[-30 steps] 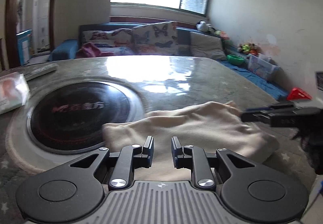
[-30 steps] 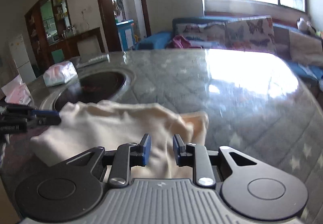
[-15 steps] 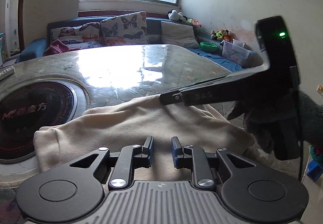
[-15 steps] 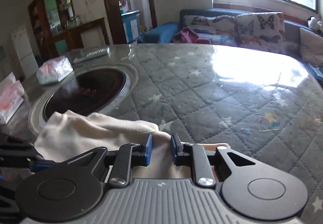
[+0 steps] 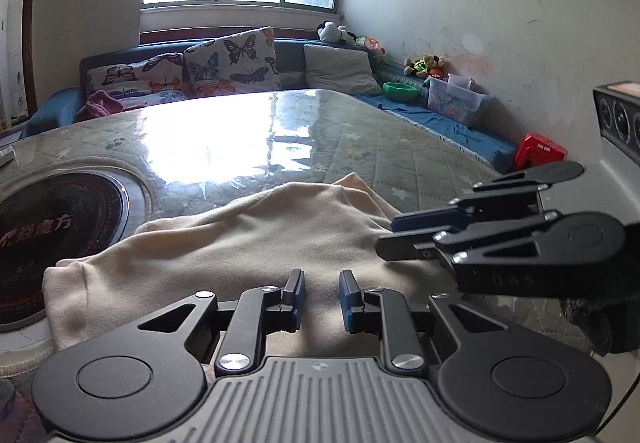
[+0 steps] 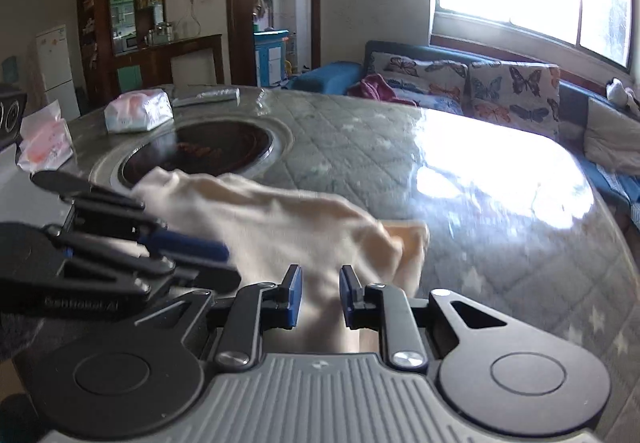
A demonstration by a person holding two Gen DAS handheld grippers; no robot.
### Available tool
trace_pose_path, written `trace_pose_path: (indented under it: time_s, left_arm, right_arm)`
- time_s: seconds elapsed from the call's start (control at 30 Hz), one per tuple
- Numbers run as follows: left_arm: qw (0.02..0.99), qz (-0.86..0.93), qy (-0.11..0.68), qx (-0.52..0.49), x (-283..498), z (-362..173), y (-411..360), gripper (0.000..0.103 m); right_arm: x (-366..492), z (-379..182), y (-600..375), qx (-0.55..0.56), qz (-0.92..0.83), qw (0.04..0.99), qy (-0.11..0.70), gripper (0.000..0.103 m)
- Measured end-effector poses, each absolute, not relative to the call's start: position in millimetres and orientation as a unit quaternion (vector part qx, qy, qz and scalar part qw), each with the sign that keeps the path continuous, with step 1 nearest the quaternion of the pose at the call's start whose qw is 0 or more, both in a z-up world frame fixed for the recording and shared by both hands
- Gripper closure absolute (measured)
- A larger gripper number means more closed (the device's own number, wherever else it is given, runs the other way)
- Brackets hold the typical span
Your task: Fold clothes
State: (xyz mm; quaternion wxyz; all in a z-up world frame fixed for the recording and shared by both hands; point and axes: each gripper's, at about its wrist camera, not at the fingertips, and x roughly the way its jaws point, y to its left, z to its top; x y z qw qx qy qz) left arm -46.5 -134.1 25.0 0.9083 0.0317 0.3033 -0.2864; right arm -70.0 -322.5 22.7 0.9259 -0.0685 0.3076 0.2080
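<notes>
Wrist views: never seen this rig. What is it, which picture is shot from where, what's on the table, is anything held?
There is no robot here. A person holds a pair of hand-operated tongs in each hand, and each pair has a wide-angle camera looking forward along its two fingers. One picture is from the left tongs, with the other pair poking in from the right. The other picture is from the right tongs.

On the quilted, glossy table lies a cream garment, partly over a round black cooktop set into the table. Plastic packets sit farther back.

Both tongs are at the garment with their fingers only narrowly apart. The pictures don't show whether either one is pinching the fabric.
</notes>
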Motion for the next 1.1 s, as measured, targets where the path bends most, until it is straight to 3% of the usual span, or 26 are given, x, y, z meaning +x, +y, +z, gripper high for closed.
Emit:
trace_pose_path:
  time_s: [0.57,1.1]
  left_arm:
    - [0.905,-0.312,0.285,0.044,-73.4,32.6,-146.7,0.082]
    - [0.899,-0.323,0.292,0.055,-75.4,23.9,-158.9,0.082]
  right_arm:
    - [-109.6,24.2,-334.9,-0.054,0.170,0.946,0.271,0.081]
    - [-112.0,14.2,-349.9,-0.040,0.144,0.944,0.294,0.081]
